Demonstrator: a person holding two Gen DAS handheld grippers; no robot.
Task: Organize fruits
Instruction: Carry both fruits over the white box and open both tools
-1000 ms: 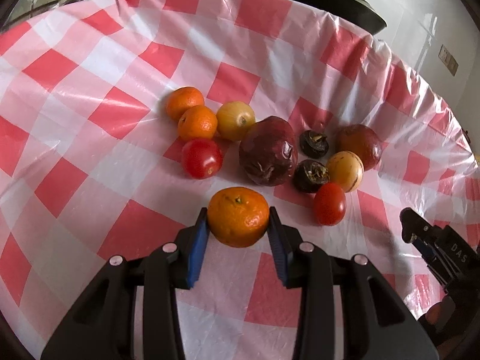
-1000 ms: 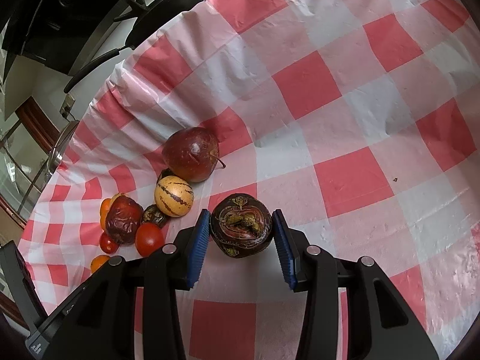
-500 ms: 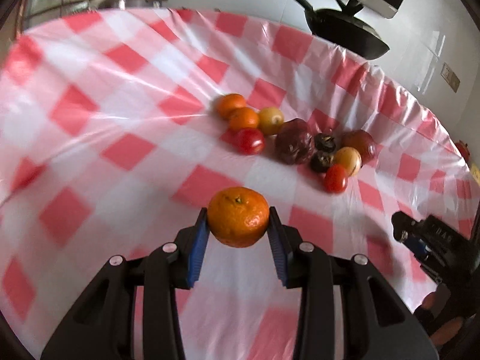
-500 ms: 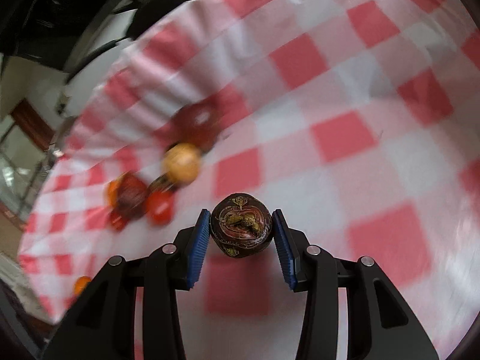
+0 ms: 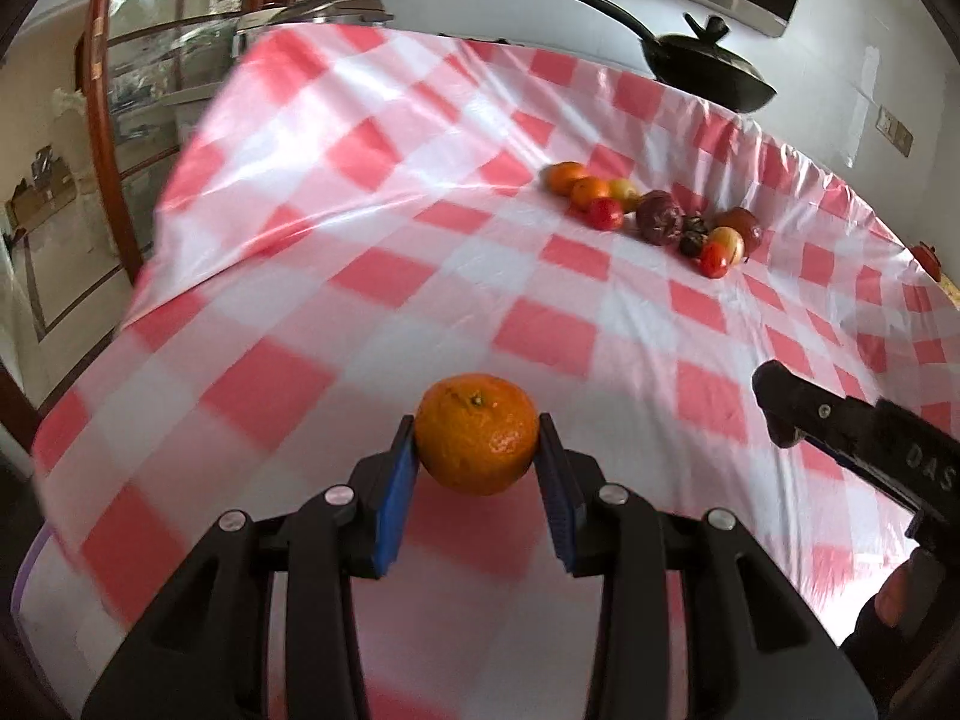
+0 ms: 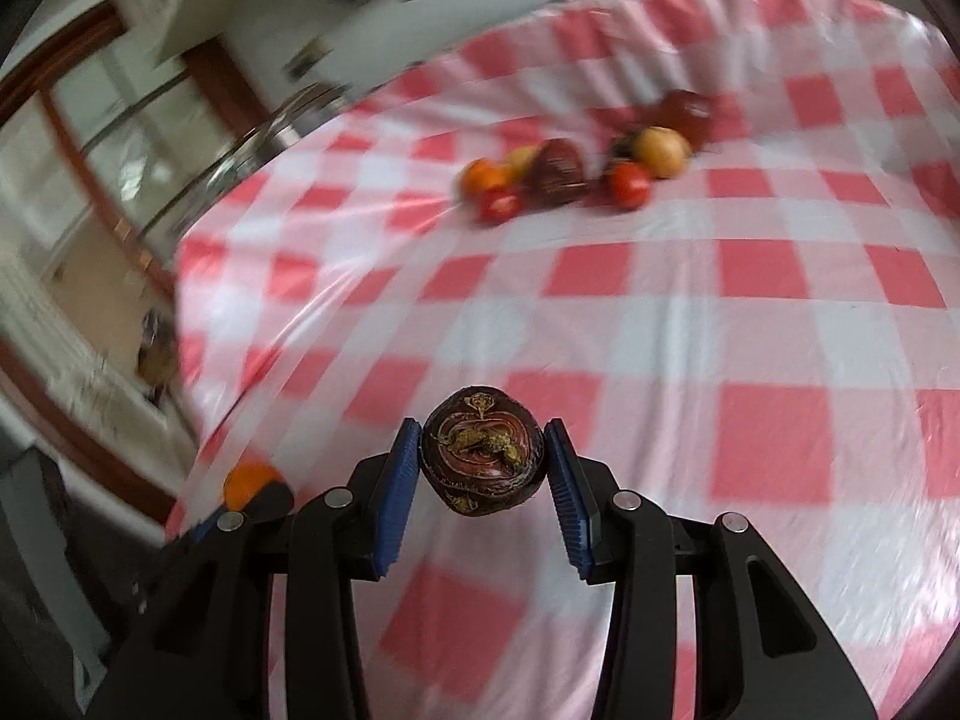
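My left claw [image 5: 477, 462] grips an orange [image 5: 477, 433] clear of the checked cloth [image 5: 372, 276]. My right claw [image 6: 483, 468] clamps a dark wrinkled fruit [image 6: 482, 457], kind unclear. The remaining fruit pile [image 5: 654, 216] lies far off, blurred. A black pan [image 5: 699, 69] sits beyond the cloth's far edge.

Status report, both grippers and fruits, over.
Left gripper shut on orange. Right gripper shut on dark fruit. Fruit pile far side. Nothing in way.
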